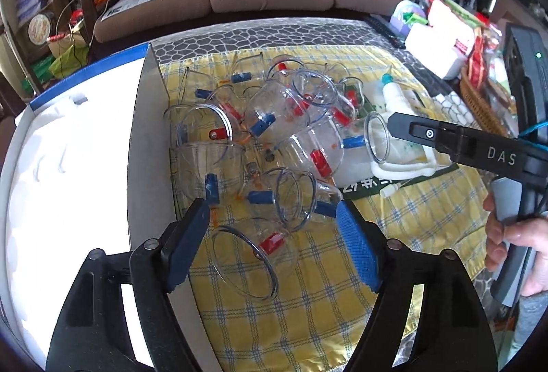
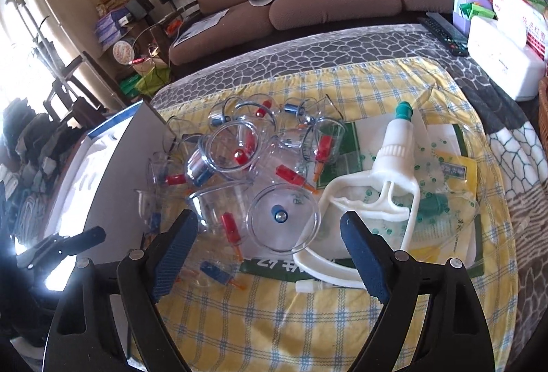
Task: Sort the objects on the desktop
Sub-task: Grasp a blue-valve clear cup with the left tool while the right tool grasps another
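Observation:
A heap of clear plastic cups (image 1: 274,118) with red and blue valve caps lies on a yellow checked cloth (image 1: 308,303). My left gripper (image 1: 272,218) stands open over the near edge of the heap. A red-capped cup (image 1: 253,252) lies on its side just below its fingertips, untouched. My right gripper (image 2: 269,224) is open too. A blue-capped cup (image 2: 282,218) sits between and just beyond its fingertips, and the pads do not press on it. A white hand pump (image 2: 394,149) with a green tip lies to the right on a plastic bag.
An open white case with a moulded tray (image 1: 68,166) stands left of the cloth, its lid wall upright. A white tissue box (image 2: 496,57), a remote (image 2: 445,33) and a wicker basket (image 1: 479,104) crowd the right side. A brown sofa sits behind the table.

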